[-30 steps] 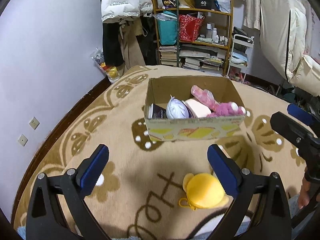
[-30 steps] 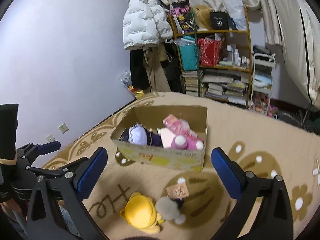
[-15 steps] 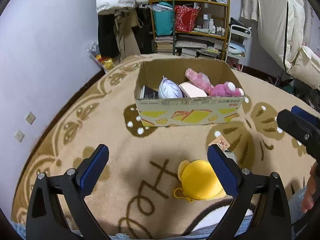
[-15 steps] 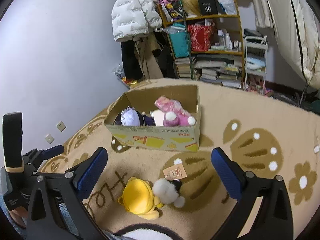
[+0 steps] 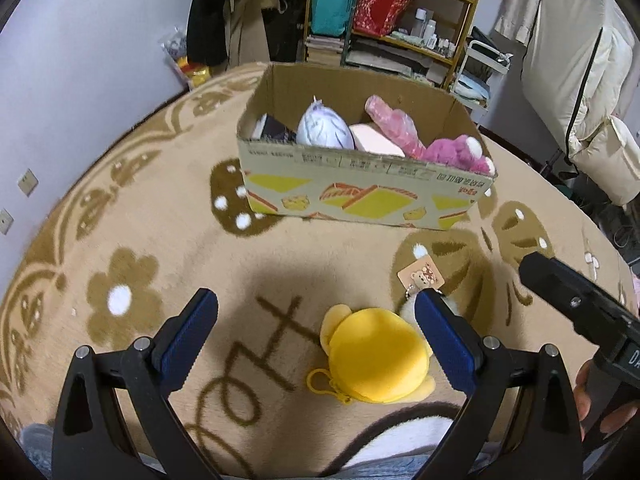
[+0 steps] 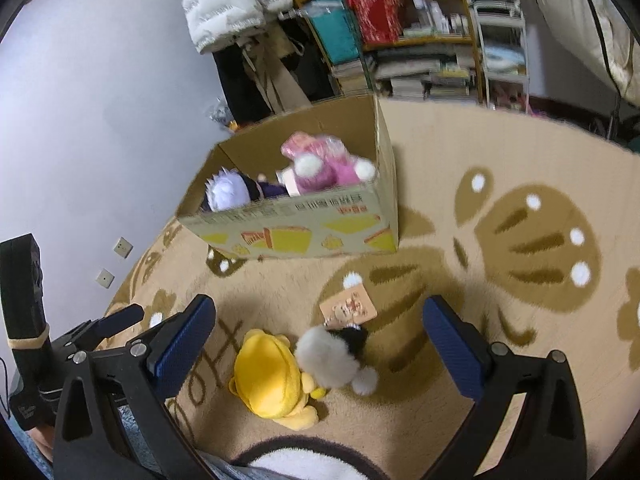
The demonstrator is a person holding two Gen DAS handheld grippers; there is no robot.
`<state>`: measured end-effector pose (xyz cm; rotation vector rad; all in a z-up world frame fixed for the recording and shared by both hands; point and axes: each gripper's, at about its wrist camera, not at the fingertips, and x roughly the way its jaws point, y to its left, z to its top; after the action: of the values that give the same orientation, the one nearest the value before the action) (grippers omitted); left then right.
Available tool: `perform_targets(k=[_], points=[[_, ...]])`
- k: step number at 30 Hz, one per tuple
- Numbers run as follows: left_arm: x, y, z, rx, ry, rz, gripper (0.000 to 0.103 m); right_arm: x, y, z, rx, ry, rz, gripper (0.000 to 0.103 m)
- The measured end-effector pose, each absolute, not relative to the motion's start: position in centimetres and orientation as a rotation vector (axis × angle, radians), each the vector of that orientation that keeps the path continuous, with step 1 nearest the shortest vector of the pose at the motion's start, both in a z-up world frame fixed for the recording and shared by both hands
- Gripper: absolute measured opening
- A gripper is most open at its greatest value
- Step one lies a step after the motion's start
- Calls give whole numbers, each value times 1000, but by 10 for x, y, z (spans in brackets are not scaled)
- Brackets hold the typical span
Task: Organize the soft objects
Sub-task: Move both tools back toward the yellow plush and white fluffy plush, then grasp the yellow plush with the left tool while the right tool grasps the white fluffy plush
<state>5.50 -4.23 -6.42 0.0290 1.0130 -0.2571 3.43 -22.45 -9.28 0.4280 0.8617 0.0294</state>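
The cardboard box (image 6: pixel 296 216) sits ahead of both tongs, past the loose toys, already holding a pink plush (image 6: pixel 320 164) and a pale round one (image 6: pixel 226 190). On the carpet (image 6: pixel 500 152), the yellow plush (image 6: pixel 270 378) and the grey-and-black pompom toy (image 6: pixel 332 354) lie touching. Both fall inside the spread of the right gripper (image 6: pixel 320 346) — released, jaws wide, holding nothing — so that hand seems nearer. The left gripper (image 5: pixel 316 340), equally released, has the yellow plush just inside its right finger. The pair's long axis runs roughly across the jaws; the pompom's paper tag (image 6: pixel 350 308) points toward the box.
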Motion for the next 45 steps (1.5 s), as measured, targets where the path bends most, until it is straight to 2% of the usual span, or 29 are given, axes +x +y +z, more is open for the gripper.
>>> perform_targets(k=[30, 31, 35, 40, 41, 45], points=[[65, -81, -131, 27, 1231, -325, 98, 64, -226, -162, 535, 1103, -5, 103], [65, -82, -132, 26, 1237, -334, 98, 64, -227, -165, 549, 1112, -4, 99], [66, -88, -137, 35, 1268, -354, 98, 66, -229, -177, 602, 1166, 22, 70], [65, -95, -144, 64, 1295, -357, 98, 68, -224, -185, 631, 1195, 60, 64], [65, -97, -145, 73, 1300, -355, 98, 69, -222, -186, 633, 1195, 74, 59], [63, -105, -154, 111, 1319, -355, 98, 72, -216, -189, 649, 1203, 117, 52]])
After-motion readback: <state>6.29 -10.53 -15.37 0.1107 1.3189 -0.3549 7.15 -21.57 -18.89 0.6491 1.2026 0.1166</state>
